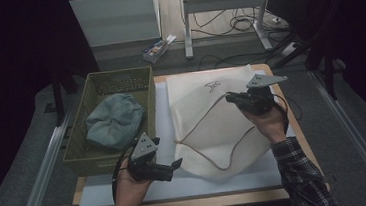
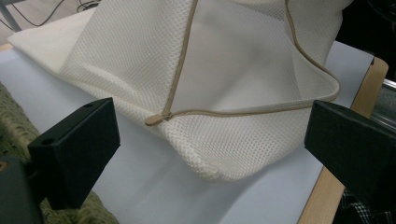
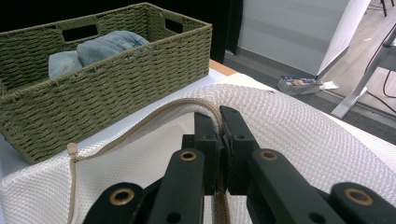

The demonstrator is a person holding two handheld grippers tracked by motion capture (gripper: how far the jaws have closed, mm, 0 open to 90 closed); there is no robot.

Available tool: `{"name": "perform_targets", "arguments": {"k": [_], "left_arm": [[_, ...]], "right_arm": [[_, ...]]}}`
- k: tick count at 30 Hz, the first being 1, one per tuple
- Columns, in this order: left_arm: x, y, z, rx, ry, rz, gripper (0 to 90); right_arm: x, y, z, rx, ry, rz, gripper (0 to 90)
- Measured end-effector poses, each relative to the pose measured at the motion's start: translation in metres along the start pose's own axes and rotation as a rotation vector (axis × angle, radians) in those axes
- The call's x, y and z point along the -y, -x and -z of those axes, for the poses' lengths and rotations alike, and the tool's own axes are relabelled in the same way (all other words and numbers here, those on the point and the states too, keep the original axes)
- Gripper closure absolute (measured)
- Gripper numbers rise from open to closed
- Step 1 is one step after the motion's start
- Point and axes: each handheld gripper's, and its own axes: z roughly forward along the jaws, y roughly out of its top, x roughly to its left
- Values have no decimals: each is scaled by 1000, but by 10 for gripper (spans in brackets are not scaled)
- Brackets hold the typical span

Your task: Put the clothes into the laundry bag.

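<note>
mesh laundry bag (image 1: 207, 121) flat on bench (image 1: 293, 123), next to basket (image 1: 114, 81) | soft, light, floppy | right tool (image 3: 220, 122) pinching zipper edge (image 3: 154, 116) | left tool (image 2: 210, 140) wide, empty | best grabbed at opening's far rim

Dim high view, brighter sharp close-ups

Mesh laundry bag (image 2: 243, 84): top and right portions cut by frame edge in left gripper view; interior contents not discernible.
Zip edge (image 3: 154, 116): stretch between right hand-held gripper (image 3: 220, 122) jaws hidden by pads.
Dark mark on bag (image 1: 213, 86): too small to read in high view.
Blue garment (image 1: 113, 120) in woven basket (image 3: 116, 88): bunched, type unclear; lower part behind basket wall.
Small box on floor (image 1: 156, 48): label illegible.
Worktop (image 1: 294, 138): near edge partly hidden by plaid sleeve (image 1: 303, 178).
</note>
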Motion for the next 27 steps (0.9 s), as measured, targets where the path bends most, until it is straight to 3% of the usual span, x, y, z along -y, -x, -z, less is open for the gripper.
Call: {"name": "perform_targets", "arguments": {"k": [9, 21, 27], "left_arm": [[-8, -8, 3, -35, -15, -19, 32], [-16, -35, 14, -64, -24, 31, 27], [-20, -49, 18, -100, -35, 45, 24]], "right_arm": [[0, 0, 0, 4, -2, -1, 850], [0, 2, 2, 1, 2, -6, 850], [0, 3, 3, -3, 3, -12, 850]]}}
